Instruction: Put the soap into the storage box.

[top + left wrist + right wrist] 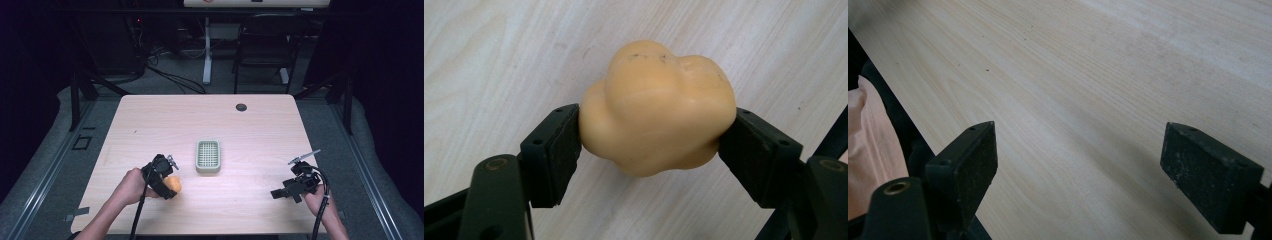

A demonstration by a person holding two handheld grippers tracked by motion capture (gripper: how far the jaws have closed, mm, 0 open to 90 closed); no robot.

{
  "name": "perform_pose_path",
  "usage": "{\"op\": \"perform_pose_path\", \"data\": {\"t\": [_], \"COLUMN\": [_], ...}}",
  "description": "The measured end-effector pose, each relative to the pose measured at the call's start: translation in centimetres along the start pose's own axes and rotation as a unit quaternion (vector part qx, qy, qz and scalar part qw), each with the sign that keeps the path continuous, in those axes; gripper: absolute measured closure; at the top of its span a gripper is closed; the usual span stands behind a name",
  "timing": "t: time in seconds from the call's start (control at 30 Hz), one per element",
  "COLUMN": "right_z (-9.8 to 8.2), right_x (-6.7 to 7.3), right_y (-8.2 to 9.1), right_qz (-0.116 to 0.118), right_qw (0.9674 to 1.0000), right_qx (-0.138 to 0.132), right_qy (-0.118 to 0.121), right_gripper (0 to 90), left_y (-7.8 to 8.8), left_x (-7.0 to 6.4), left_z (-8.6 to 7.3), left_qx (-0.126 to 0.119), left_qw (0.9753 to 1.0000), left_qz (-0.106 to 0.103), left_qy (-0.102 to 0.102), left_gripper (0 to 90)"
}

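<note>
Left tongs (651,150) — clenched on a lumpy orange-yellow object (656,107), one black pad pressed against each of its flanks. In the left gripper view the object bulges up and outward between the two jaws, its rounded lobes pale and smooth with a few faint dark scuffs near the top; behind it runs light wood grain. In the high view the same left tongs (170,187) lie low at the near left part of the tabletop (150,130), held in the person's left hand (131,186), and the orange-yellow object (174,184) shows just past the gripper's black body, on the side facing the centre. Whether the object rests on the wood or hangs just above it cannot be told.

Just beyond the left tongs, towards the far edge and slightly to their right, sits a small pale green tray (208,156) with a gridded inside — near the held object but apart from it.

Right tongs (1113,180) — released, the jaws standing wide apart over bare wood with nothing between them. In the high view the right tongs (280,192) are well apart from the left pair, at the near right, pointing towards the centre, cable trailing back along the right hand (316,196).

Far beyond both, a dark round grommet (241,107) lies near the far edge.
</note>
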State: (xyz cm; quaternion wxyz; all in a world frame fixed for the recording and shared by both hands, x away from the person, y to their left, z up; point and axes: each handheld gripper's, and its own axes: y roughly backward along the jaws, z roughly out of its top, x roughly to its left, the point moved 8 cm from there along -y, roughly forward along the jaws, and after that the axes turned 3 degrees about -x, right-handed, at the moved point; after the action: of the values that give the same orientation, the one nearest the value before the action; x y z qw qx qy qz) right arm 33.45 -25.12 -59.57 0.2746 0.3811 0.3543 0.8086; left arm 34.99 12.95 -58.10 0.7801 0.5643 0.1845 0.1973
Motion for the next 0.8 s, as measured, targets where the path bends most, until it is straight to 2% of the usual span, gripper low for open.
{"op": "perform_pose_path", "data": {"t": [0.23, 0.27, 0.3, 0.7, 0.8], "right_z": [0.0, 0.1, 0.0, 0.0, 0.0], "right_x": [0.0, 0.1, 0.0, 0.0, 0.0], "right_y": [0.0, -0.1, -0.1, 0.0, 0.0], "right_qz": [0.001, -0.001, -0.001, 0.001, 0.002], "right_qw": [1.0000, 0.9999, 1.0000, 1.0000, 1.0000], "right_qx": [0.000, -0.008, 0.000, -0.001, -0.001], "right_qy": [0.000, -0.007, -0.001, -0.001, -0.001], "right_gripper": [14.9, 15.0, 14.9, 15.0, 14.9], "left_y": [0.3, 0.3, 0.4, 0.7, 0.8], "left_x": [0.5, 0.6, 0.6, 1.7, 2.1], "left_z": [1.0, 1.2, 1.3, 2.8, 3.2], "left_qx": [-0.005, -0.004, -0.004, -0.002, -0.008], "left_qw": [1.0000, 1.0000, 1.0000, 1.0000, 1.0000], "left_qz": [0.001, 0.000, -0.001, 0.003, 0.004], "left_qy": [-0.002, -0.003, -0.003, -0.007, -0.004], "left_gripper": [26.9, 26.9, 26.9, 26.9, 26.9]}}
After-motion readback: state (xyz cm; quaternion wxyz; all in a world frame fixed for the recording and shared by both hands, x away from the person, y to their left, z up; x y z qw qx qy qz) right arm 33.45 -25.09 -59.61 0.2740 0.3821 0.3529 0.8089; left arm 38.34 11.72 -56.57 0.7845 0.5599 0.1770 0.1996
